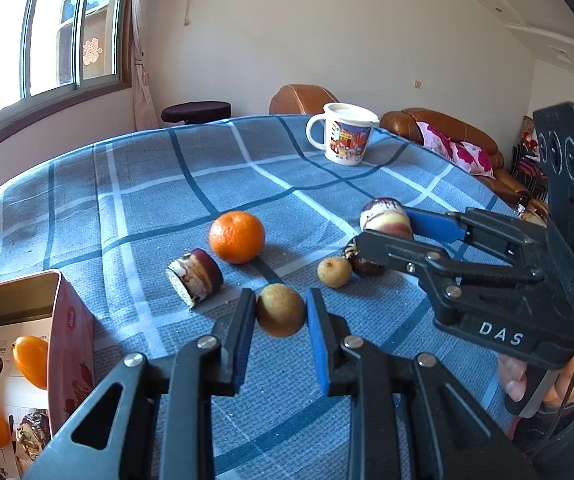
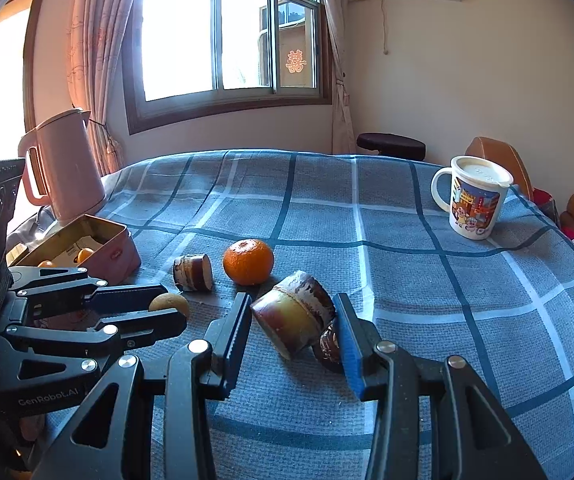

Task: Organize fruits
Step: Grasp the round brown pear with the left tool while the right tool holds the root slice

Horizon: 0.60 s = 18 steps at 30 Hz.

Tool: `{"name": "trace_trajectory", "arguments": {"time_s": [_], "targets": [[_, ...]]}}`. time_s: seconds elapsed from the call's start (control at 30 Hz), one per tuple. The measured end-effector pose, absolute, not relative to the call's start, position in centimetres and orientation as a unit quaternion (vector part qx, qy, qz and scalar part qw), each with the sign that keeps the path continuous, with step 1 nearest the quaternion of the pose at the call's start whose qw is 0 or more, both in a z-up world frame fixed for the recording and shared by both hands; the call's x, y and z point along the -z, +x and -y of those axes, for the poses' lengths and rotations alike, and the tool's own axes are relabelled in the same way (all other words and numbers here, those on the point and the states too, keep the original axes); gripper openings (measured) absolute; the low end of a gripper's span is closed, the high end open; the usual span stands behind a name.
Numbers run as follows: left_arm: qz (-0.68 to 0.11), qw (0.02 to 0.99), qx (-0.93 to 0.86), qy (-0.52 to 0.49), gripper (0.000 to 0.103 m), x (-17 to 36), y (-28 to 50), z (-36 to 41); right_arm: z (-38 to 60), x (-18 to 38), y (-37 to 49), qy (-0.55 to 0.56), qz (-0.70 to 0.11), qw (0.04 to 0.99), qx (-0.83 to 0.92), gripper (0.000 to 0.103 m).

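At the far left of the left wrist view the open pink tin (image 1: 67, 344) sits on the checked tablecloth (image 1: 127, 184), already holding two small orange kumquats (image 1: 31, 360) and a dark wrapped piece; that looks like where the fruit is meant to go. Next over lies a cut sugarcane piece (image 1: 195, 278), and just beyond it a mandarin (image 1: 237, 237), both loose on the cloth. In the middle, the left gripper (image 1: 281, 316) is clenched on a small brown round fruit (image 1: 281, 310), its blue pads pressing each side. The risk here is that the ball is smooth and held only at two points, so a tilt or a jolt on the way to the tin could squirt it out and send it rolling across the cloth. Further right a second small brown fruit (image 1: 334, 273) lies free beside a dark chestnut (image 1: 367, 266). At the right, the right gripper (image 2: 293, 322) grips a second, thicker sugarcane piece (image 2: 293, 320), seemingly askew between its pads, with the chestnut touching it from below. Lifting it could drag or flick the chestnut, and the slanted hold may let the piece twist loose. The two grippers are near each other, so moving both toward the tin at once could make them collide. A lidded mug (image 1: 343, 134) stands well apart at the back.
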State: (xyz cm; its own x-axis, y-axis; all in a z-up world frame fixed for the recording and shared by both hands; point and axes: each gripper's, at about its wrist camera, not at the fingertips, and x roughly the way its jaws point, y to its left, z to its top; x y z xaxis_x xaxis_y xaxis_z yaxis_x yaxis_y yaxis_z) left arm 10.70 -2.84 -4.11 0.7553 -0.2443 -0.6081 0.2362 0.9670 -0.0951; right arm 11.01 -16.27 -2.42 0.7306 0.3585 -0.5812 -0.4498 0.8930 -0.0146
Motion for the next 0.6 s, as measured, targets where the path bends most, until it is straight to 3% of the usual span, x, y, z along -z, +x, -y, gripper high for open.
{"name": "trace_trajectory", "arguments": {"time_s": [0.6], "targets": [[-0.292, 0.949, 0.118, -0.014, 0.028, 3.50, 9.69, 2.31, 16.47, 1.88, 10.05, -0.077, -0.266, 0.932, -0.232, 0.044]]}}
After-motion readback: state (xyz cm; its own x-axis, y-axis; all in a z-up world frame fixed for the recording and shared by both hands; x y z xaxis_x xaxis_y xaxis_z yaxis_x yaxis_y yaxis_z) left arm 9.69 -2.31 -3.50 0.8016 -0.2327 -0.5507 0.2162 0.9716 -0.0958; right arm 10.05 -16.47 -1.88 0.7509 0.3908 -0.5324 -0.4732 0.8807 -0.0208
